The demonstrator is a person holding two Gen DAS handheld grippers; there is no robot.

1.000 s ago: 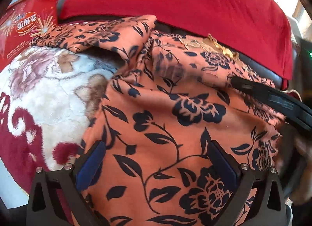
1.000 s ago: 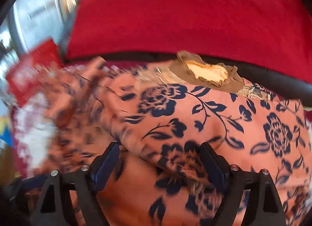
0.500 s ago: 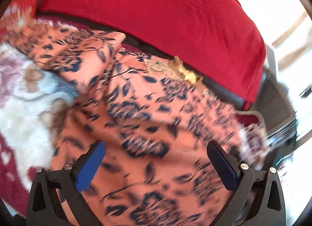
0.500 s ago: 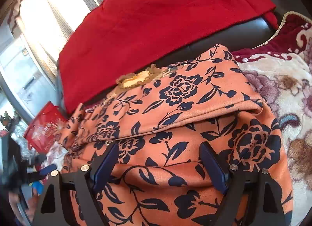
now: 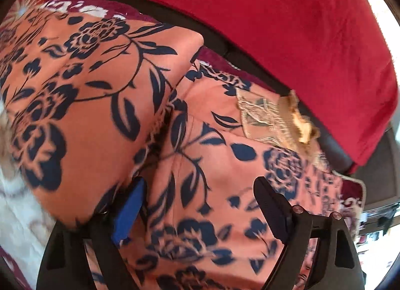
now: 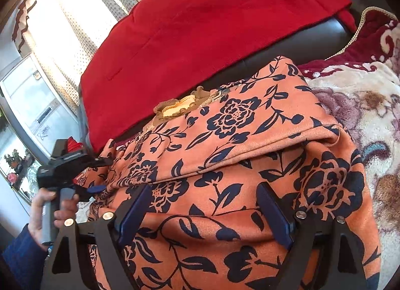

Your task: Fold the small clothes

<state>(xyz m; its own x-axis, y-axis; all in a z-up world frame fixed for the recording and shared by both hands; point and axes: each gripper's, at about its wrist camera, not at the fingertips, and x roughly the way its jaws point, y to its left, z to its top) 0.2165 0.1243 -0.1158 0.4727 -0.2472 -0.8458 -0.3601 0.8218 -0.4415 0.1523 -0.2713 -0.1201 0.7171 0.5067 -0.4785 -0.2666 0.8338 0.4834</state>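
Note:
An orange garment with a dark blue flower print lies on a sofa, its lace collar toward the back. My left gripper points down at it and its jaws are closing. Cloth lies between them without being pressed, and a folded flap drapes over the left finger. My right gripper hovers open over the garment, just below a folded edge, with the collar beyond it. The left gripper also shows in the right wrist view, held by a hand.
A red cloth covers the dark sofa back behind the garment. A plush flowered blanket lies under it and spreads to the right. A curtained window and a cabinet stand at the left.
The left gripper slid across the garment toward the collar, and its jaws narrowed. A cloth flap now covers its left finger. The right gripper swung right a second ago and has held still since.

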